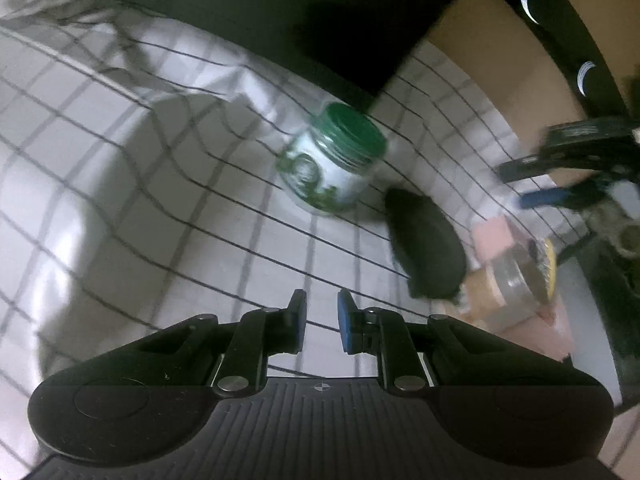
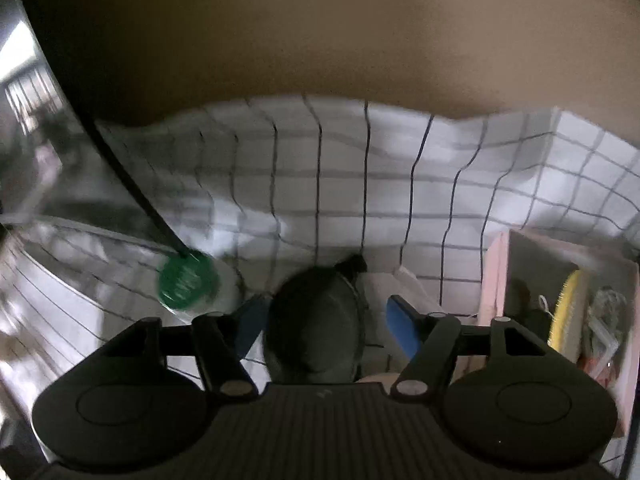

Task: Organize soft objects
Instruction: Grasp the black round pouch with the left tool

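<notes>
I had the right gripper (image 2: 322,330) spread wide around the dark pouch (image 2: 316,332) on the checked bed (image 2: 400,184), just right of the jar (image 2: 188,284). My left gripper (image 1: 322,328) hung narrow and empty nearby. Next I judged it needed closing gently on the pouch, then carrying to the pink box (image 2: 496,280).

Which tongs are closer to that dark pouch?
Right. The right tongs straddle the pouch, open. The left tongs hover apart from it, over the sheet.

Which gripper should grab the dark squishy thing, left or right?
Right, I think. The right gripper is open with the dark soft object between its fingers. The left gripper points at bare checked sheet, off to the side.
</notes>
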Tool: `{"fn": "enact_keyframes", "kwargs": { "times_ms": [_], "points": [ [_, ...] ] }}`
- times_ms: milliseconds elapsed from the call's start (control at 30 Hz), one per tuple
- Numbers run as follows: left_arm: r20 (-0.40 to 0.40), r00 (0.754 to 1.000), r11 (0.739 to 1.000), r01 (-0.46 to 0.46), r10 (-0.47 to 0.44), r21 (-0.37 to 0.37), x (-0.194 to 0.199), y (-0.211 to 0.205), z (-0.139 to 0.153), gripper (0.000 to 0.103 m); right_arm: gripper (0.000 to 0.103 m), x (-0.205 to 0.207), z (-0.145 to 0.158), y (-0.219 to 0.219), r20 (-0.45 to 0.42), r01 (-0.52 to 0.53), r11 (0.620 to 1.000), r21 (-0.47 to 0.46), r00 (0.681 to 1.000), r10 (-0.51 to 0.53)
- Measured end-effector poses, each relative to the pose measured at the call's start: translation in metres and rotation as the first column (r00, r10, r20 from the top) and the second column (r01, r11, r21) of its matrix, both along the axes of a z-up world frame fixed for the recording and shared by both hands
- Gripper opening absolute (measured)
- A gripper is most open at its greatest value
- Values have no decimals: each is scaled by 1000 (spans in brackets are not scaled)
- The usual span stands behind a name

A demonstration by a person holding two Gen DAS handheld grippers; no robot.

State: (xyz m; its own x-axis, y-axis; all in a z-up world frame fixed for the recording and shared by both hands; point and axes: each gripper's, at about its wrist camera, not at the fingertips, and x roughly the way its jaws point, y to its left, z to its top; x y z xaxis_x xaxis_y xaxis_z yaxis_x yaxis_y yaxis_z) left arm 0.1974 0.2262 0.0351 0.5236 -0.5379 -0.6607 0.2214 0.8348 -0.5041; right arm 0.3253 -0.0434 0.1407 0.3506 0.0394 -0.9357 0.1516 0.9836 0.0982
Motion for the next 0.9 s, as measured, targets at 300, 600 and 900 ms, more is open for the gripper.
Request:
{"fn": "enact_keyframes", "kwargs": {
  "times_ms": [300,600,900],
  "points": [
    [17,999,999,33,-33,6,29,-59,-7,18,41,44,-66,-20,-162,-99,995,-30,982,93],
    [-85,996,988,-15,2,-153,67,-78,-36,21,29,52,-94,-15,-238,-119,981,152,959,153],
    [-141,990,975,-24,-8,-222,88,-75,-46,25,25,53,-93,-13,-235,-84,979,187,964,128]
  ]
}}
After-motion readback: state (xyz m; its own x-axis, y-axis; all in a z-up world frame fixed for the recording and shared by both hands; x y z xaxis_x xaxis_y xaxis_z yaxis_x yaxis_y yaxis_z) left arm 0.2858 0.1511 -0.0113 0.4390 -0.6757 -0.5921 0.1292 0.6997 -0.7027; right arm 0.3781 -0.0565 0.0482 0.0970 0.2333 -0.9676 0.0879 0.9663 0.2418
